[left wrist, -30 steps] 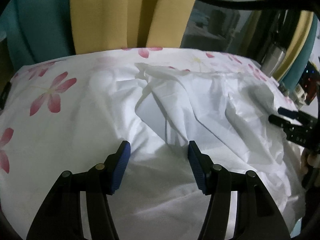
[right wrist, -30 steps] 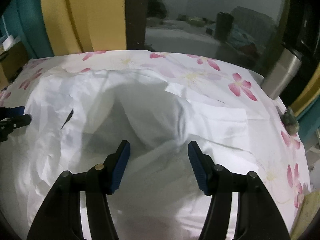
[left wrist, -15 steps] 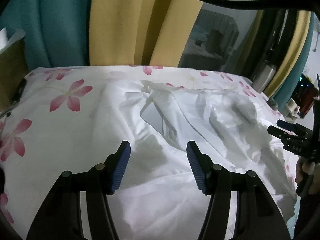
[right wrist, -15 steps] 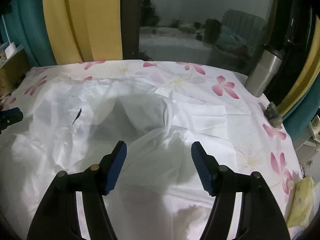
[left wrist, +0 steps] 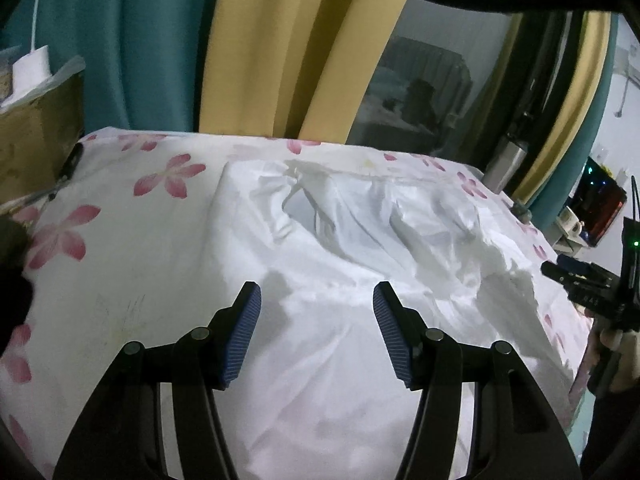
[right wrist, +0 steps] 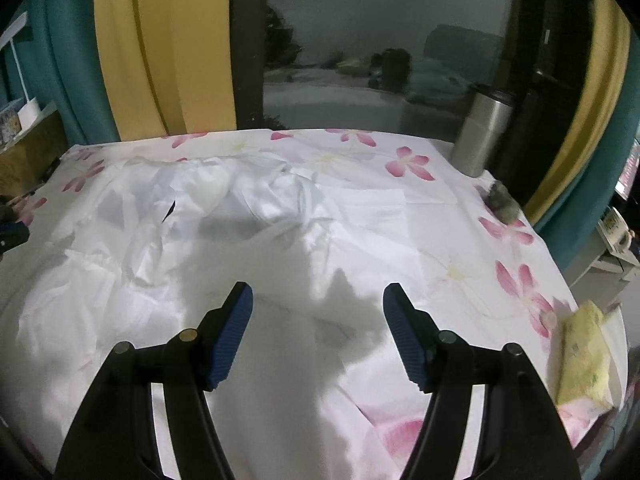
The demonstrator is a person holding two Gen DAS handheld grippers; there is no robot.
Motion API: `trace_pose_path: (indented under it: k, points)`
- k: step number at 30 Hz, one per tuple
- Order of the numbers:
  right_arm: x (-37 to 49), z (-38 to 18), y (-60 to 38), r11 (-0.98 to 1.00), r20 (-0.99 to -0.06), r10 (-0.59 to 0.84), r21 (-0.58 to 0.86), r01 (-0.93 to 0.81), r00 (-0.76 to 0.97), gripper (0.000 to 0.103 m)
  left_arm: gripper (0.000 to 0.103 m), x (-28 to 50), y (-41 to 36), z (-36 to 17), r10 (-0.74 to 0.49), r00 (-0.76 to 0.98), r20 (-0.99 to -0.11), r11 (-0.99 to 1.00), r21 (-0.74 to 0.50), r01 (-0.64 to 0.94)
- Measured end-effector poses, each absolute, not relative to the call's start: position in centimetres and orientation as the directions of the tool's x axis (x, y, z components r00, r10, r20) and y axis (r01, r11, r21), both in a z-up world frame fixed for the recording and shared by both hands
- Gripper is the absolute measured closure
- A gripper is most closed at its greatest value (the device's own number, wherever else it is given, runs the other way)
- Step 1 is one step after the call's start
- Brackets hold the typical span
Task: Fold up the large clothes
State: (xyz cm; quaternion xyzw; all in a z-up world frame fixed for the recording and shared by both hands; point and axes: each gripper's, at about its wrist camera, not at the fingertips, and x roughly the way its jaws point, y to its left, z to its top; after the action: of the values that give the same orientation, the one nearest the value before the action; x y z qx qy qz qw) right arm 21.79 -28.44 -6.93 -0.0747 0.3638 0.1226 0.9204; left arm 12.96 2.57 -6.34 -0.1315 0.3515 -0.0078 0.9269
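Observation:
A large white garment (left wrist: pixel 360 248) lies crumpled and spread over a table covered with a white cloth printed with pink flowers (left wrist: pixel 168 176). It also shows in the right wrist view (right wrist: pixel 224 232). My left gripper (left wrist: pixel 317 332) is open and empty, held above the garment's near part. My right gripper (right wrist: pixel 318 334) is open and empty above the garment's right near part. The right gripper also shows at the right edge of the left wrist view (left wrist: pixel 576 276). The left gripper's tip shows at the left edge of the right wrist view (right wrist: pixel 12 236).
A steel tumbler (right wrist: pixel 484 132) stands at the table's far right corner, with a small grey object (right wrist: pixel 502 200) near it. A yellow packet (right wrist: pixel 584 356) lies at the right edge. A cardboard box (left wrist: pixel 36 128) stands left. Curtains and a dark window are behind.
Both grippers have pulled back and risen from the garment, so more of the table and the room shows. Both stay open and empty. The garment lies flatter.

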Motion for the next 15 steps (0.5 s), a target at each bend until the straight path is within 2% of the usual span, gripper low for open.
trace_pose_path:
  k: [12,15]
  points:
    - [17.5,-7.2,-34.9,0.985,-0.679,0.097,-0.039,-0.167,0.728,0.035,0.041,6.4,6.1,-7.8,-0.031,0.742,-0.669,0.952,-0.245,-0.181]
    - [16.6,-8.0,-36.7,0.991,-0.688,0.081,-0.022,-0.132,0.722,0.035,0.036,4.9,7.3,-8.9,-0.014,0.722,-0.692,0.948,-0.24,-0.211]
